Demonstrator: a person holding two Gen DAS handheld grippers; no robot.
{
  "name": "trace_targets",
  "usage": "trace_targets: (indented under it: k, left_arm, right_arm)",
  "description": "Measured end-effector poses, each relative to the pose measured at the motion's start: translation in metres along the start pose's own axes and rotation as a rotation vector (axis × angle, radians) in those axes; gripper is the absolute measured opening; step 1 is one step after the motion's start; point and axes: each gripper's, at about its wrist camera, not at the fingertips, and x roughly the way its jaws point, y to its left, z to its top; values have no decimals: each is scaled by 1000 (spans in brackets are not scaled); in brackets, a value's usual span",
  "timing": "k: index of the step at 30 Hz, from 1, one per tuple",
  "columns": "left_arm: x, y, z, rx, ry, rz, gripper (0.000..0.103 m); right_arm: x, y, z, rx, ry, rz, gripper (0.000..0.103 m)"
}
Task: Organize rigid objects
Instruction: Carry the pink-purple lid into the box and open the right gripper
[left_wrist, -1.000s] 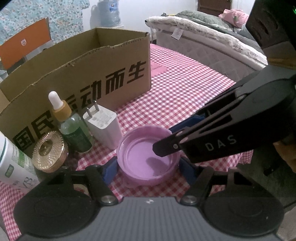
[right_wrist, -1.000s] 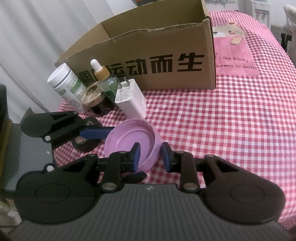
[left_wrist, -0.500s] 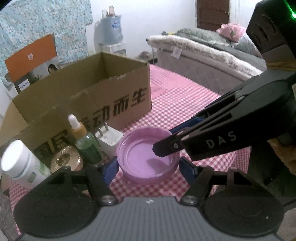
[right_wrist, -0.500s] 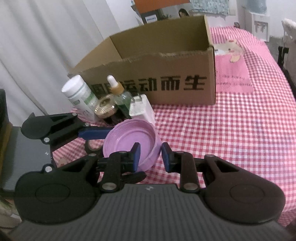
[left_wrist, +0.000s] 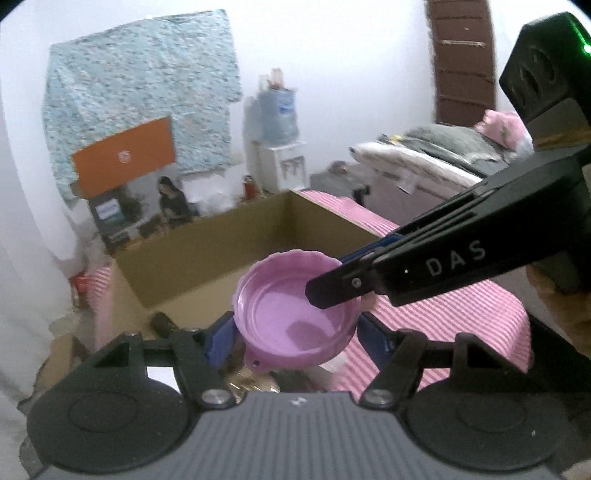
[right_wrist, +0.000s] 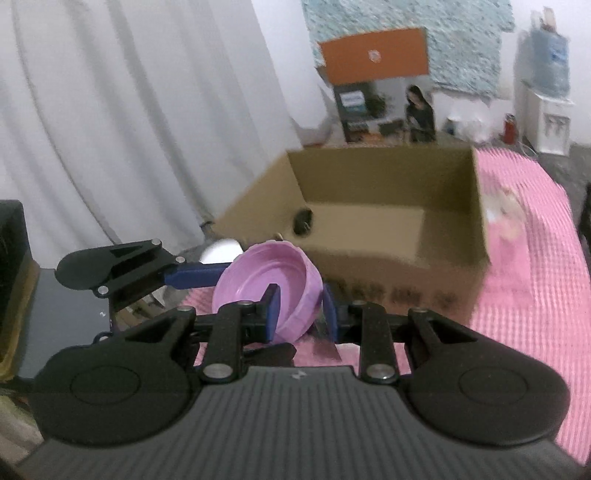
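The left gripper (left_wrist: 295, 334) spans the purple lid (left_wrist: 297, 308) across its full width, a blue pad on each side of the rim. The lid hangs in the air in front of the cardboard box (right_wrist: 388, 221), above the checked cloth (right_wrist: 524, 288). The right gripper (right_wrist: 301, 308) pinches the lid's wall, one finger inside, one outside. It looks like light, stiff, smooth plastic; the ribbed rim seems the surest hold
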Motion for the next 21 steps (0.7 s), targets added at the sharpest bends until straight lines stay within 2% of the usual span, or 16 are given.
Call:
trace_targets:
  k: [6,11,16,21]
  left_arm:
    - [29,43,39,-27,39,30,72]
    - [84,90,61,-95,165,2,72]
    - [143,127,68,-144,276,-20,72]
    - [184,140,66,-147,356,-6,72]
  right_arm:
    - [46,-15,61,22,49,60,25]
    - [106,-44,104,98,136,100,24]
    - [170,-76,126,189,232,110,24]
    - [222,-101,134,253,316,97,24]
